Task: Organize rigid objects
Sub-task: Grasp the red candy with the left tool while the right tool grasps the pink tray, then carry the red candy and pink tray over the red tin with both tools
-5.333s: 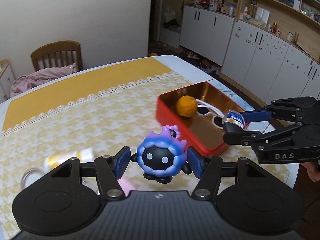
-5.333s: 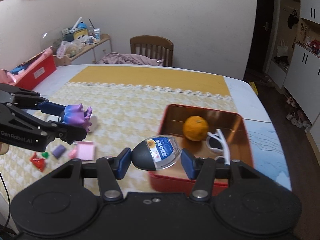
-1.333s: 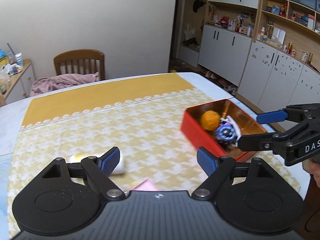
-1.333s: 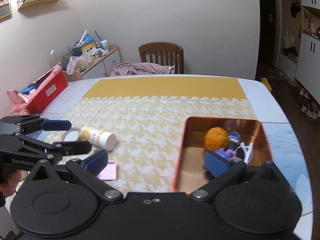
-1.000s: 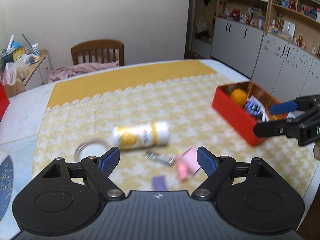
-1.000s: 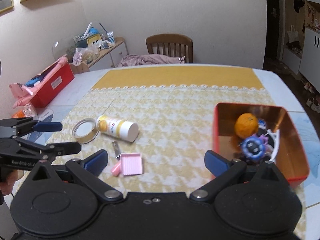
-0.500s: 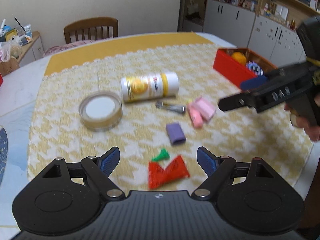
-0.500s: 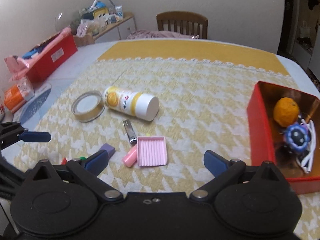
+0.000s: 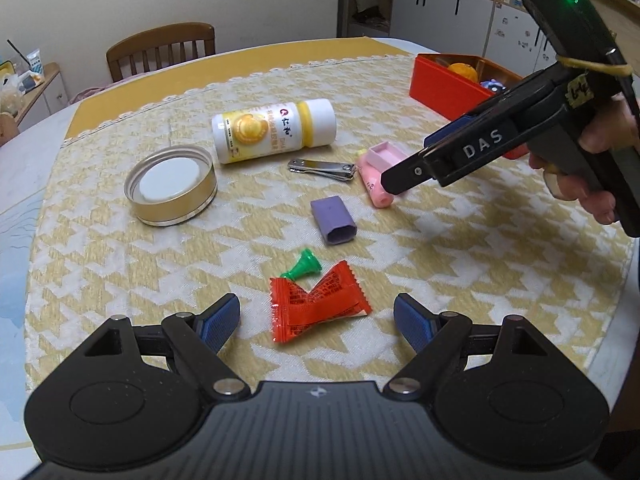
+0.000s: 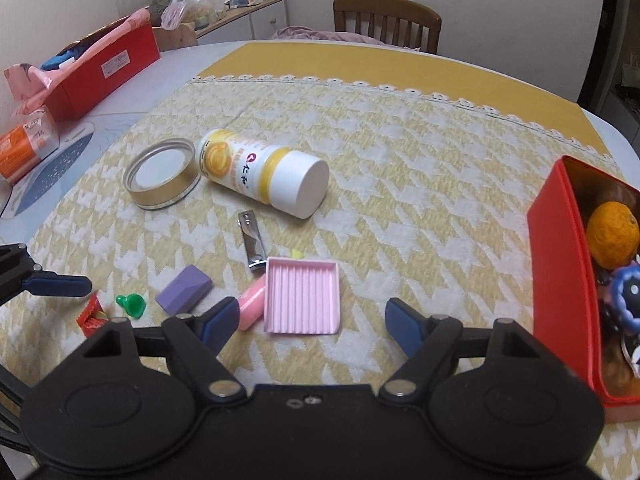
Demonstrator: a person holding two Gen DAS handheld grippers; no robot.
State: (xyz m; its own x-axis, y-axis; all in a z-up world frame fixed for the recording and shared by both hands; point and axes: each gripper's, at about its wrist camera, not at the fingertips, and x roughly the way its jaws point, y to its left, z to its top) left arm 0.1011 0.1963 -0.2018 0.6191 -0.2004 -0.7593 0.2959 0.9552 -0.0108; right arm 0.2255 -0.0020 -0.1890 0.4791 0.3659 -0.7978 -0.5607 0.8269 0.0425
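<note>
Small rigid items scattered on cloth; red tin partly filled.

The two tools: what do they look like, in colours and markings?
Both are black plastic with blue ribbed pads. The left tool shows round discs and silver screws on its linkage. The right tool carries white "DAS" lettering, a green light, a yellow rubber band, a handwritten label and a black cable.

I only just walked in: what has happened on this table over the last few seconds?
Both grippers let go of their loads: the blue toy and a capsule went into the red tin. The left gripper then swung over the red packet; the right gripper, jaws closing, over the pink tray. The bottle stayed.
</note>
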